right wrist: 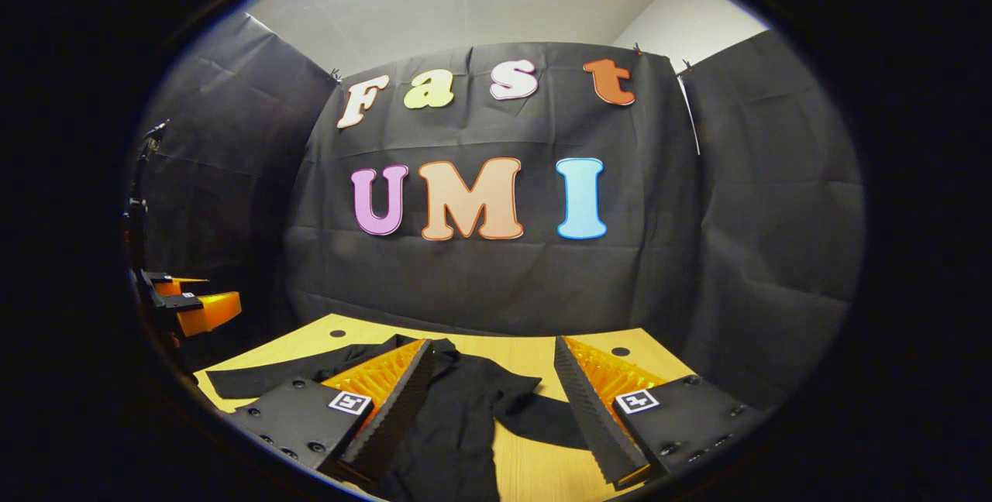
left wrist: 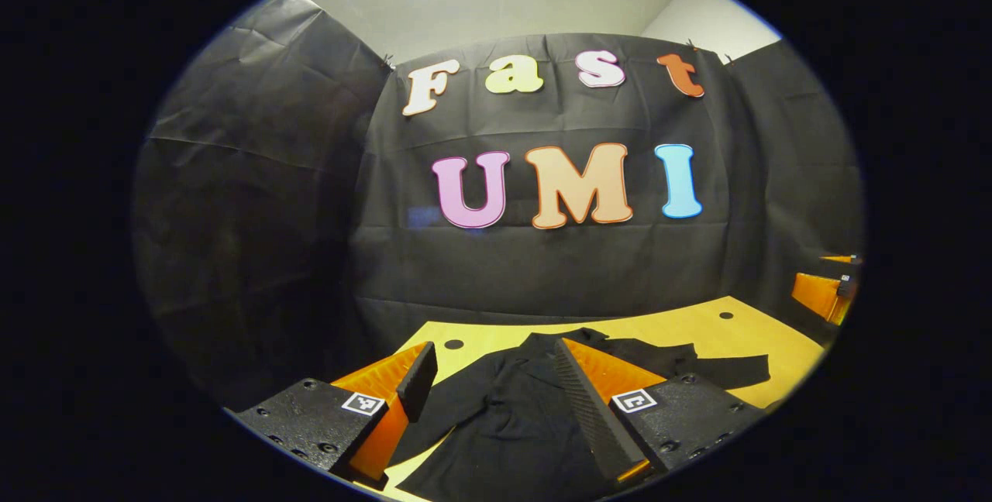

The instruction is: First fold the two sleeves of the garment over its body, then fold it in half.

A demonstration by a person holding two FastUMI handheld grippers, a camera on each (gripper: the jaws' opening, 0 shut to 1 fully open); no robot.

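Note:
A black short-sleeved garment (left wrist: 504, 424) lies spread flat on the wooden table (left wrist: 697, 324). One sleeve (left wrist: 721, 370) stretches out to the right in the left gripper view. My left gripper (left wrist: 494, 347) hangs open just above the garment's body, nothing between its fingers. In the right gripper view the garment (right wrist: 457, 417) lies below me, one sleeve (right wrist: 256, 379) reaching left and the other (right wrist: 542, 417) lying out to the right on bare wood. My right gripper (right wrist: 492, 343) is open over that right side. Each gripper shows at the other view's edge (left wrist: 825, 293) (right wrist: 194, 308).
The table (right wrist: 535, 471) ends close to the black cloth wall behind it. Small dark holes (left wrist: 453, 345) (right wrist: 620, 351) mark the tabletop near its back corners. A thin dark stand (right wrist: 139, 200) rises at the far left of the right gripper view.

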